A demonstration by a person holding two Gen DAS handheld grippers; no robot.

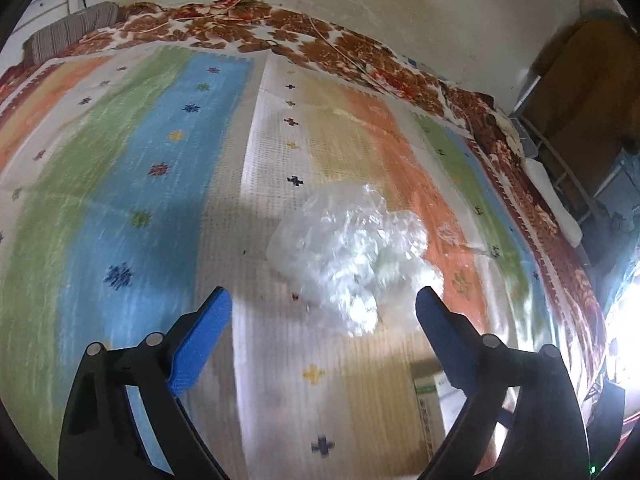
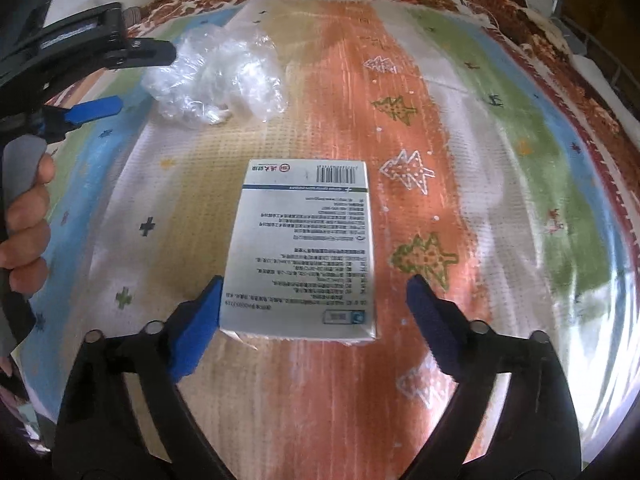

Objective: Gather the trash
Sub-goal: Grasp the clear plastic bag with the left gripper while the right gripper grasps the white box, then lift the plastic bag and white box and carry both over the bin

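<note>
A crumpled clear plastic bag [image 1: 352,252] lies on a striped mat [image 1: 160,160] spread over a bed. My left gripper [image 1: 324,294] is open, its blue pads on either side of the bag's near edge, just above it. The bag also shows in the right wrist view [image 2: 216,76], with the left gripper [image 2: 142,80] open beside it. A white printed cardboard box [image 2: 304,248] lies flat on the mat. My right gripper [image 2: 314,282] is open and straddles the box's near end, the left pad close to its side. The box's corner shows in the left wrist view [image 1: 430,404].
A floral brown blanket [image 1: 280,40] borders the mat at the far side, against a stained wall. A striped pillow [image 1: 72,30] lies at the far left. A wooden cabinet [image 1: 580,92] and metal rack stand beyond the bed's right edge.
</note>
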